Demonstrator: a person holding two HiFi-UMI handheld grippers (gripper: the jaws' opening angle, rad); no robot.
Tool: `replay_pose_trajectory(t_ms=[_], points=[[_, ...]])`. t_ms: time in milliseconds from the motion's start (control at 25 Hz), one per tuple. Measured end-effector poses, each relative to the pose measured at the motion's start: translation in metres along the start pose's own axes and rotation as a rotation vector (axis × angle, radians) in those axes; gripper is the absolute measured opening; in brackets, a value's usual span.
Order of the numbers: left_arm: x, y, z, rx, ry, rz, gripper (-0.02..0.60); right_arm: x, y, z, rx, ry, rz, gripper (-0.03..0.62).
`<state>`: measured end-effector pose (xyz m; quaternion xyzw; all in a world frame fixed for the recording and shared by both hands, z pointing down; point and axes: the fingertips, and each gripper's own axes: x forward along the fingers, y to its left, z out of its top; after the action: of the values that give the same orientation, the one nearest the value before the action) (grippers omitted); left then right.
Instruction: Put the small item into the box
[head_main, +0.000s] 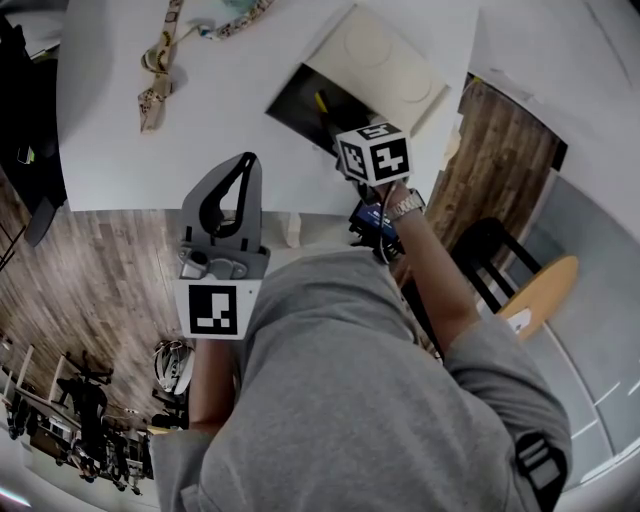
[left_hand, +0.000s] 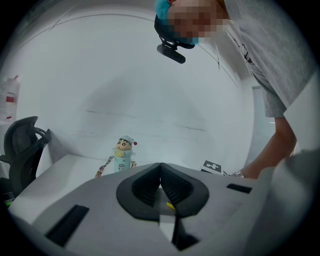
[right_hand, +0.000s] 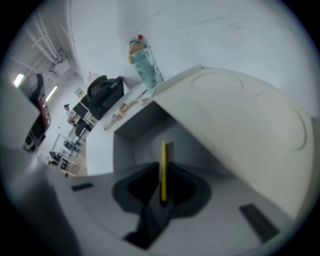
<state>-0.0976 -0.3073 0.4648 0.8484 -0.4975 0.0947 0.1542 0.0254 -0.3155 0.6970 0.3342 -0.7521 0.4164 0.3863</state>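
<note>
Right gripper, clenched on the yellow stick, should lower it deep into the box before releasing.

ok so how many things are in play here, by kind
box: 1
thin yellow stick: 1
cartoon figure bottle: 1
patterned strap: 1
grippers, the left hand-held gripper and the right hand-held gripper: 2
total: 6
</note>
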Motion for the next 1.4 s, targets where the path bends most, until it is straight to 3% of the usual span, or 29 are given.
replay_pose_trajectory(t_ms=[480, 1400], points=[[-0.020, -0.015, 0.005, 0.034, -0.026, -0.033, 0.032, -0.029, 0.005, 0.002, 0.019, -0.091, -0.035, 0.060], [-0.084, -0.056, 0.009, 0.129, -0.079, -0.149, 0.032, -0.120, 0.070, -0.026, 0.052, -0.344, 0.037, 0.034]])
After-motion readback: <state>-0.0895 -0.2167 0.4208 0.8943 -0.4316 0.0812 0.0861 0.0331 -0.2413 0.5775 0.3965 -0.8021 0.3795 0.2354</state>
